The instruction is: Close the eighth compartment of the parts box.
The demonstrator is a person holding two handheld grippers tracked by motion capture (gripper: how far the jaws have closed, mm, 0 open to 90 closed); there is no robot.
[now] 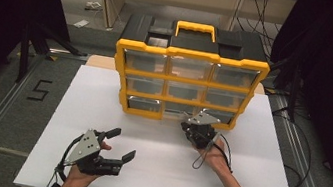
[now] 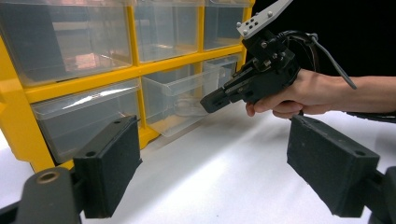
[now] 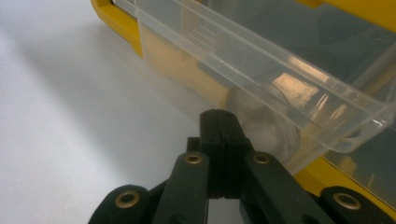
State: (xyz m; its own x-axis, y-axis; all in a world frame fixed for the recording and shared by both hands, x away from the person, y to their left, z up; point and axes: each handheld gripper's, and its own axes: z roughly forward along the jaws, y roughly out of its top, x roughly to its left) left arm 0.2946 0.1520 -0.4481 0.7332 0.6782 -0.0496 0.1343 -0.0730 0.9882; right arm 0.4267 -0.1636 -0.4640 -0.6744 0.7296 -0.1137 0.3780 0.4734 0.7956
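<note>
Nine clear drawers sit in the yellow organizer cabinet (image 1: 189, 79) on the white table (image 1: 152, 172), and one, the bottom middle drawer (image 2: 180, 100), is partly pulled out. The right gripper (image 1: 188, 126) has its jaws pressed together, empty, with the tips at that drawer's front pull; whether they touch it I cannot tell. The left gripper (image 1: 120, 143) hovers nearer the person, jaws spread wide, holding nothing. I'd judge the drawer about halfway along; whether it is being opened or shut is unclear.
</note>
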